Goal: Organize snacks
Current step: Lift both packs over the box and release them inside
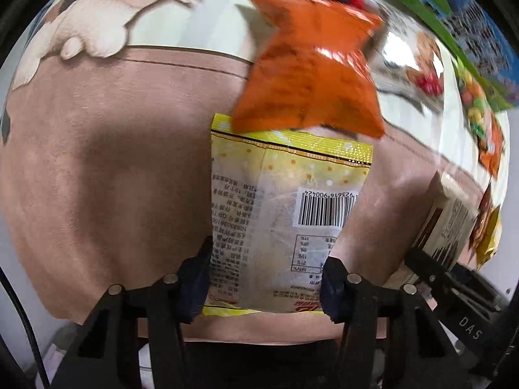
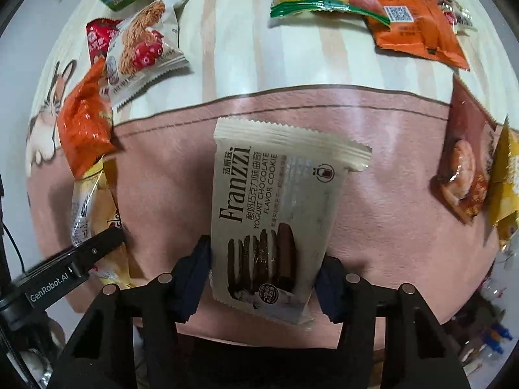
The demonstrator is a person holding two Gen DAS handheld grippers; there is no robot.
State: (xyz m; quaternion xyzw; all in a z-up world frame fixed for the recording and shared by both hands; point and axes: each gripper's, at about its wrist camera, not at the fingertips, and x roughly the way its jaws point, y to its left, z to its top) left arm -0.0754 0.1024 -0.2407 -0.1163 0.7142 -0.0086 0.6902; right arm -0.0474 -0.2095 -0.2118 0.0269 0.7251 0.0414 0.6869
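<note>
Left claw [image 1: 266, 278]: clenched on the yellow snack packet [image 1: 285, 214], barcode side up, on the pink desk mat [image 1: 113, 168].
Right claw [image 2: 264, 278]: clenched on the Franzzi cookie packet [image 2: 275, 207], mid-mat.
Orange packet [image 1: 308, 68]: overlaps the yellow packet's far end.

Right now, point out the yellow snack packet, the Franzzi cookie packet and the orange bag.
yellow snack packet [image 1: 319, 207], left wrist view, on its barcode label.
Franzzi cookie packet [image 2: 236, 188], right wrist view, on the brand lettering.
orange bag [image 1: 311, 64], left wrist view, on its crinkled middle.
</note>
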